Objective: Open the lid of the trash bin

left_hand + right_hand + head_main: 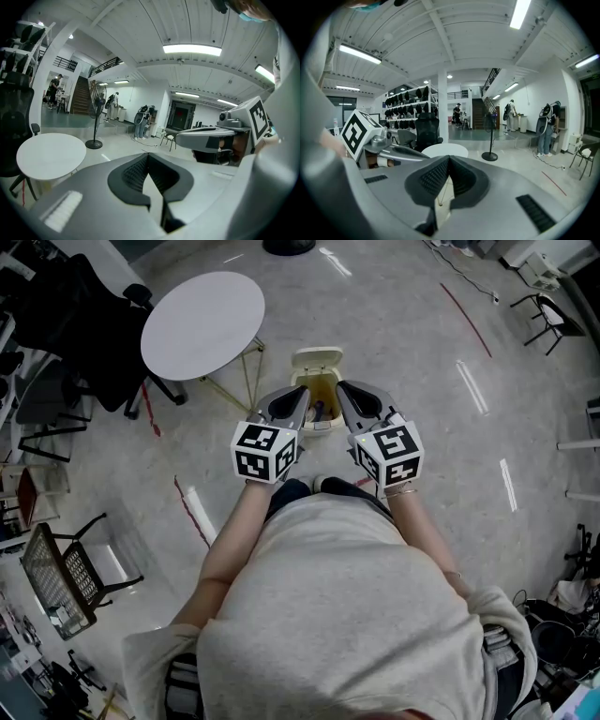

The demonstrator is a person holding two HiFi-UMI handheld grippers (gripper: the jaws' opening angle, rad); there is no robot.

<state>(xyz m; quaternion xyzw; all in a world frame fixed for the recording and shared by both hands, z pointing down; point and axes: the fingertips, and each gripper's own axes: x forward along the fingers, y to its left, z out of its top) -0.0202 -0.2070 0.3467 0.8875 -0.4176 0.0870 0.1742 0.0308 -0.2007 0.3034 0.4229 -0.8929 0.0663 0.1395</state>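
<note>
A small cream trash bin [317,409] stands on the floor just ahead of the person's feet. Its lid [317,360] is tipped up and back, and the inside shows with something dark in it. My left gripper [300,393] and right gripper [342,390] hover side by side over the bin's near rim, pointing forward. In the left gripper view the jaws [148,155] meet with nothing between them. The right gripper [449,158] is likewise shut and empty. Neither gripper view shows the bin.
A round white table [202,324] stands just left of the bin, with black office chairs [66,315] beyond it. A mesh chair [56,577] sits at the lower left and a folding chair [553,320] at the far right. Red tape lines [195,512] cross the floor.
</note>
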